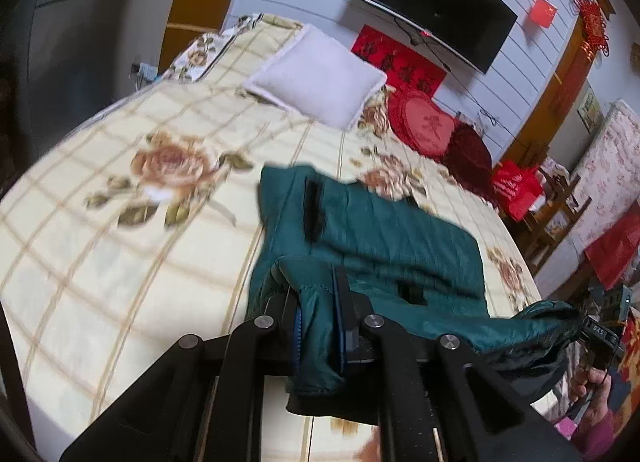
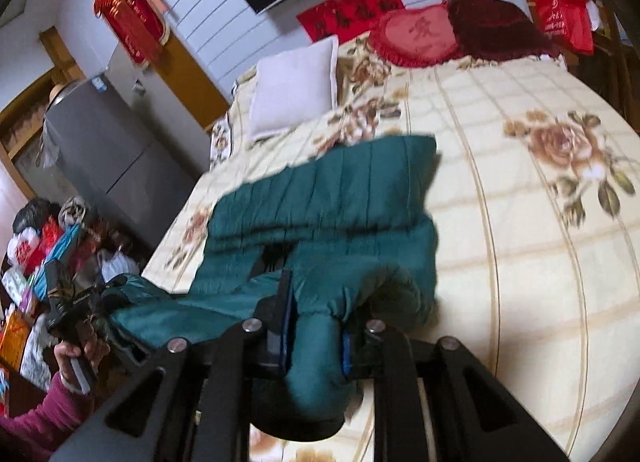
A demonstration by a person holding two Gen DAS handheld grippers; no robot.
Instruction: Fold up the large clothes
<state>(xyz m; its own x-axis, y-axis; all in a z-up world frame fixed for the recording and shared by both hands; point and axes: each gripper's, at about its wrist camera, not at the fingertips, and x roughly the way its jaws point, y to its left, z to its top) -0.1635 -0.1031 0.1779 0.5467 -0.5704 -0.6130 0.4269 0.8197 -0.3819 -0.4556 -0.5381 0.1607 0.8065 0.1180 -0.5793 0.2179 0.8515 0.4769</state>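
Two grippers share the near hem of the green quilted jacket [image 1: 384, 229]: left gripper [image 1: 318, 326] clamped on one corner, right gripper [image 2: 314, 336] clamped on the other. Its length runs away from both across the floral bedspread [image 1: 120, 262] toward the white pillow [image 1: 316, 73]; neither hand sits nearer, so I judge the fold goes forward.

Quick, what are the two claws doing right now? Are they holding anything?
Left claw: closed, pinching the near edge of the green padded jacket.
Right claw: closed, pinching another bunch of the same jacket.
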